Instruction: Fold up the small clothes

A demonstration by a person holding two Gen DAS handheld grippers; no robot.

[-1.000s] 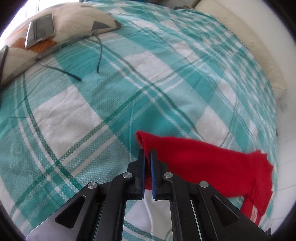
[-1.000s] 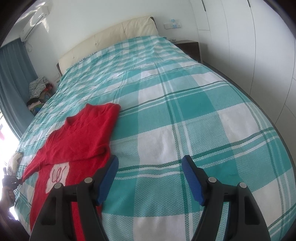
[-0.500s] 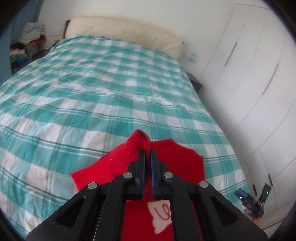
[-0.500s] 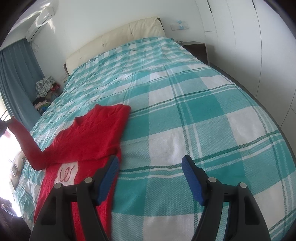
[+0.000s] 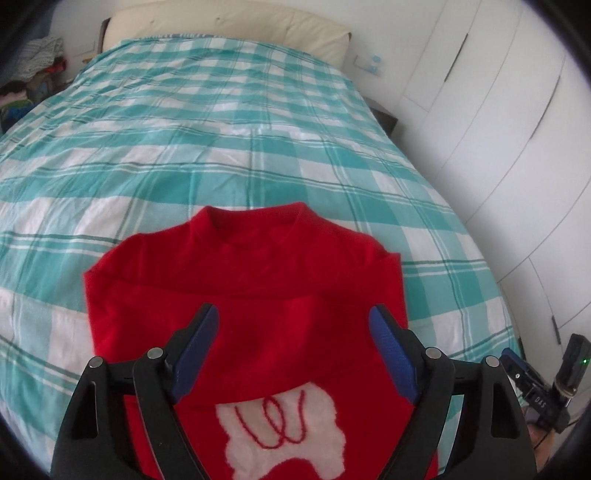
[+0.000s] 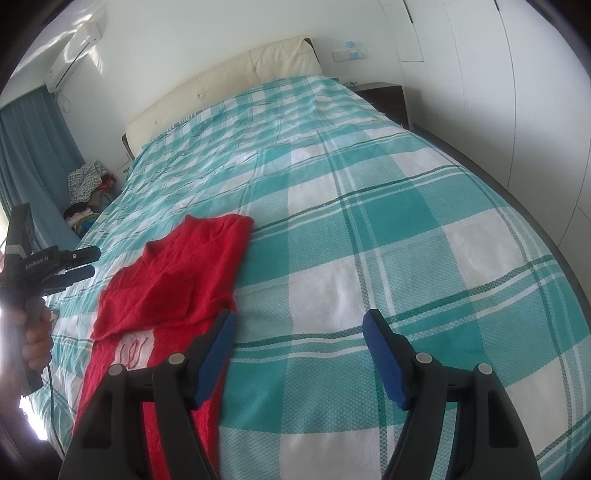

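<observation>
A small red sweater [image 5: 243, 280] with a white patch [image 5: 284, 432] lies flat on the teal plaid bedspread [image 5: 221, 129], both sleeves folded in across its chest. My left gripper [image 5: 291, 328] is open and empty, hovering over the sweater's middle. In the right wrist view the sweater [image 6: 177, 284] lies at the left, and my right gripper [image 6: 299, 332] is open and empty over bare bedspread [image 6: 369, 221] just right of the sweater's edge. The left gripper [image 6: 79, 264] also shows at the far left of that view, held in a hand.
A cream headboard [image 5: 221, 26] stands at the bed's far end. White wardrobe doors [image 5: 498, 129] run along the right side. A dark nightstand [image 6: 384, 96] and a clothes pile [image 6: 88, 181] flank the bed. The right gripper's body [image 5: 546, 387] sits by the bed's right edge.
My left gripper carried the red sleeve across the sweater, let it go and opened. The sleeve now lies folded over the chest. My right gripper stayed open and nearly still.
</observation>
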